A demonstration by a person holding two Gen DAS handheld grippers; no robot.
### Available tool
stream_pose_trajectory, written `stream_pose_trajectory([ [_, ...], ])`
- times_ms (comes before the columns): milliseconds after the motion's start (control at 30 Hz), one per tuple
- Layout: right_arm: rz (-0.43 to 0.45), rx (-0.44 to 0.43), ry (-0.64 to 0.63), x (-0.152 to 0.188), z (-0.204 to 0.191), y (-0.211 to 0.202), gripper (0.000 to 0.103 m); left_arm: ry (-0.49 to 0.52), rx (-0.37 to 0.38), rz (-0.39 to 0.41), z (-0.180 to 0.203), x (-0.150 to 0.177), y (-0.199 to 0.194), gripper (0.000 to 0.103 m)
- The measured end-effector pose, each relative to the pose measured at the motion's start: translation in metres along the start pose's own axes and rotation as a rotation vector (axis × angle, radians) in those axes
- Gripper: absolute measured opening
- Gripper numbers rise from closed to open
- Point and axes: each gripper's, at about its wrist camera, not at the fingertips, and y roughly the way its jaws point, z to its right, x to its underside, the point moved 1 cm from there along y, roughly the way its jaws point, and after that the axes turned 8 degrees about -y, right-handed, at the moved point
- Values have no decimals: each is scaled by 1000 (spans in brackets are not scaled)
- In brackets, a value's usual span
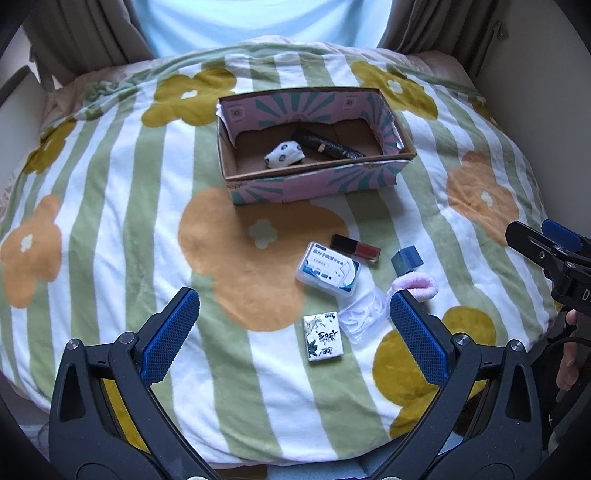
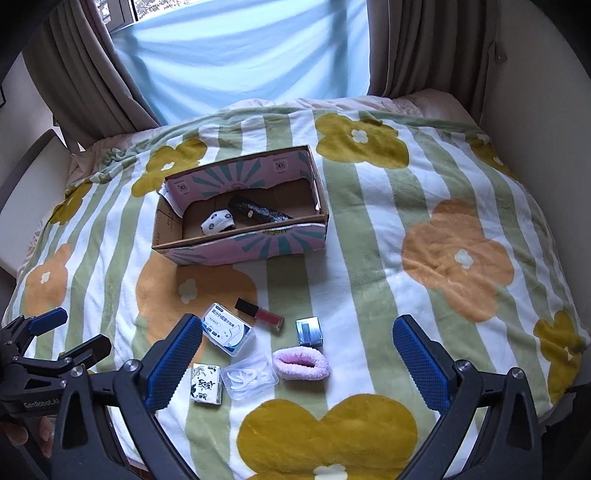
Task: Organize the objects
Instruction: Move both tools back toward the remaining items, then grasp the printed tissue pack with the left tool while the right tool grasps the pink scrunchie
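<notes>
Left wrist view: left gripper [image 1: 293, 315], jaws spread and empty, above a tissue pack [image 1: 324, 339] on the blanket [image 1: 110, 221]; light, soft, best pinched across its short sides. Right wrist view: right gripper [image 2: 297, 354] likewise spread; cardboard box [image 2: 243, 247] lies beyond.

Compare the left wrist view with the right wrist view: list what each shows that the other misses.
Only the left wrist view: the left claw seen from behind, open, and the right claw at the right edge.
Only the right wrist view: a window frame corner at top left, and the whole pink fuzzy item.
Both: the cardboard box, lip gloss, tissue pack, floss box and flowered blanket.
</notes>
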Motion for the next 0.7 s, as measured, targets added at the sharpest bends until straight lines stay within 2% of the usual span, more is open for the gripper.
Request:
stream_pose_trajectory([
  [300,-129,4,69,50,0,83,102,2,19,-99,4,45,86,103],
  [533,-175,-5,126,72,-1,130,102,-18,24,-146,4,67,136,103],
  [700,-183,-8,148,76,-4,151,102,-2,-12,-156,3,77,159,103],
])
